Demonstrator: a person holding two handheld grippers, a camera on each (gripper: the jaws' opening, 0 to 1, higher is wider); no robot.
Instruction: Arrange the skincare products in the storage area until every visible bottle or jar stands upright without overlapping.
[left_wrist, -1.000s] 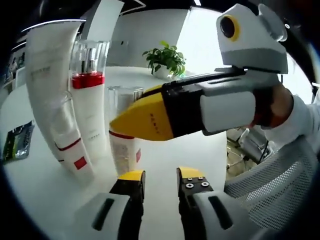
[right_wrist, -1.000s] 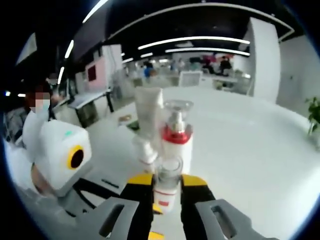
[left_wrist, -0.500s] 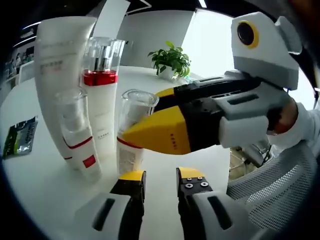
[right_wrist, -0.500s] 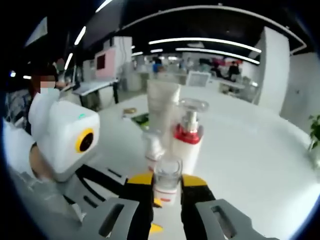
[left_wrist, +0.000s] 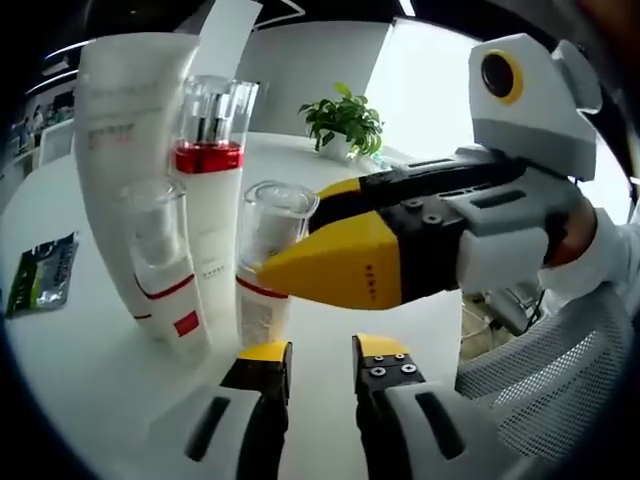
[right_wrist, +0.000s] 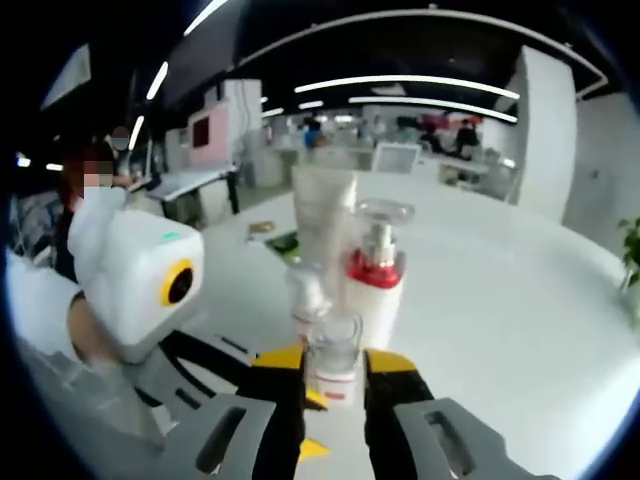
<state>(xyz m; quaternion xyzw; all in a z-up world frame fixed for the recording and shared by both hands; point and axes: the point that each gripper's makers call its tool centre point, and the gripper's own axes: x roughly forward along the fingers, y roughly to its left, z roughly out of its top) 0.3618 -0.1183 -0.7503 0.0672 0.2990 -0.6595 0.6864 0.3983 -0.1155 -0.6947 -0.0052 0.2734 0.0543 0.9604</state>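
On the white round table (left_wrist: 70, 380) a tall white tube (left_wrist: 122, 150), a white pump bottle with a red collar (left_wrist: 208, 210) and a small spray bottle (left_wrist: 165, 275) stand upright close together. Just right of them a small clear-capped bottle (left_wrist: 266, 250) stands upright, with my right gripper (left_wrist: 290, 235) coming in from the right and shut on its body. In the right gripper view that bottle (right_wrist: 334, 360) sits between my jaws (right_wrist: 334, 385), the tube (right_wrist: 322, 215) and pump bottle (right_wrist: 377, 275) behind it. My left gripper (left_wrist: 320, 362) hovers in front of the group, slightly open and holding nothing.
A potted plant (left_wrist: 343, 120) stands at the table's far side. A green packet (left_wrist: 35, 285) lies flat to the left of the bottles. A grey mesh chair (left_wrist: 540, 370) is off the table's right edge. A person's hand (left_wrist: 565, 225) holds the right gripper.
The right gripper has carried the small clear-capped bottle a little closer to the other bottles and it now stands upright beside them. The left view has shifted slightly; its jaws are unchanged.
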